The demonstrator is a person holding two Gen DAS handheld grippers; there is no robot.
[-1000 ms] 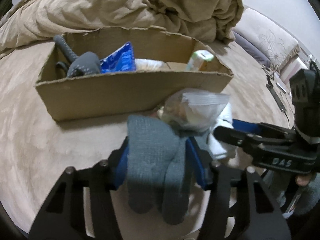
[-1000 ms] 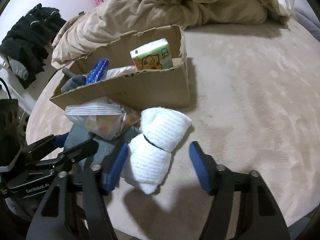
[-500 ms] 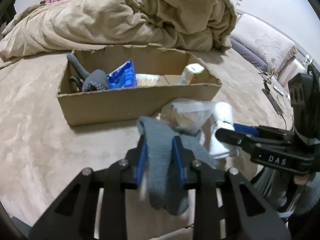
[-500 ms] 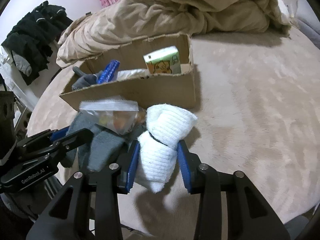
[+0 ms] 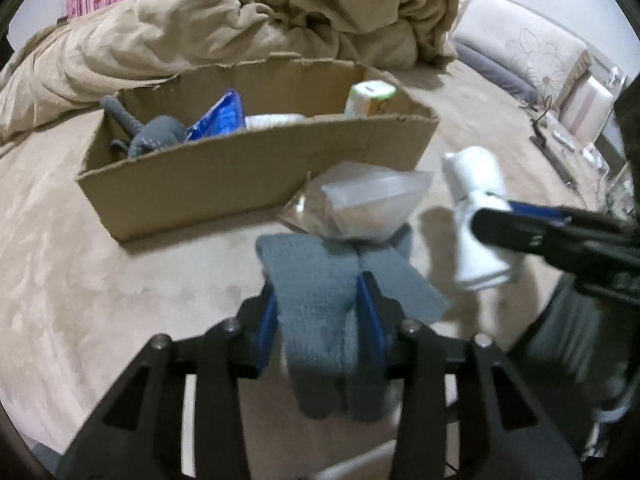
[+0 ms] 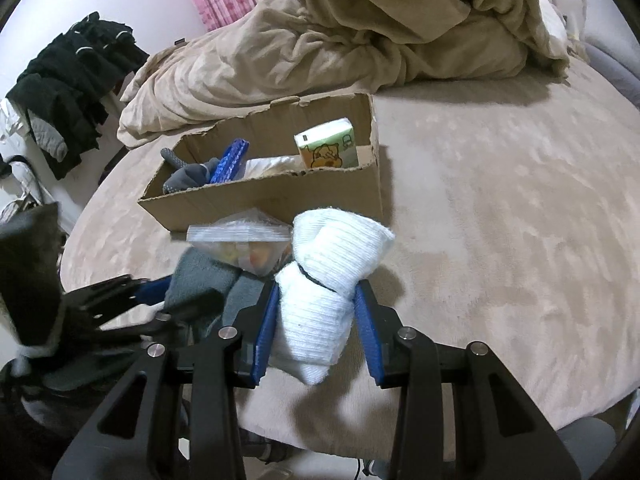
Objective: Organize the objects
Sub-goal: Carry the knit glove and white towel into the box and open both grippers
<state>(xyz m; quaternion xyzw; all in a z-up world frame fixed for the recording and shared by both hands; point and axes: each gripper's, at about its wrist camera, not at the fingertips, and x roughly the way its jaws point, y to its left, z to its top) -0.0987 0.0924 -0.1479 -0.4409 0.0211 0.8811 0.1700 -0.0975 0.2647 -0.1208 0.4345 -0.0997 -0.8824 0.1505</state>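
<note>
My left gripper (image 5: 318,308) is shut on a grey knitted glove (image 5: 316,280) and holds it lifted above the beige bed cover. My right gripper (image 6: 318,312) is shut on a white rolled sock bundle (image 6: 324,276), also lifted; the bundle shows in the left wrist view (image 5: 476,220). A clear zip bag (image 5: 360,204) with small items rests on the grey glove's far end; it also shows in the right wrist view (image 6: 244,244). Behind stands an open cardboard box (image 5: 248,172), seen from the right too (image 6: 280,196).
The box holds a grey dotted glove (image 5: 156,136), a blue packet (image 5: 220,116), a white item and a green tissue pack (image 6: 328,144). A heaped beige duvet (image 6: 360,32) lies behind the box. Dark clothes (image 6: 68,76) hang at far left. Pillows (image 5: 528,48) lie at the right.
Both grippers have closed, the left on the grey glove and the right on the white socks, and have lifted them and drawn back from the box. The zip bag came up with the glove.
</note>
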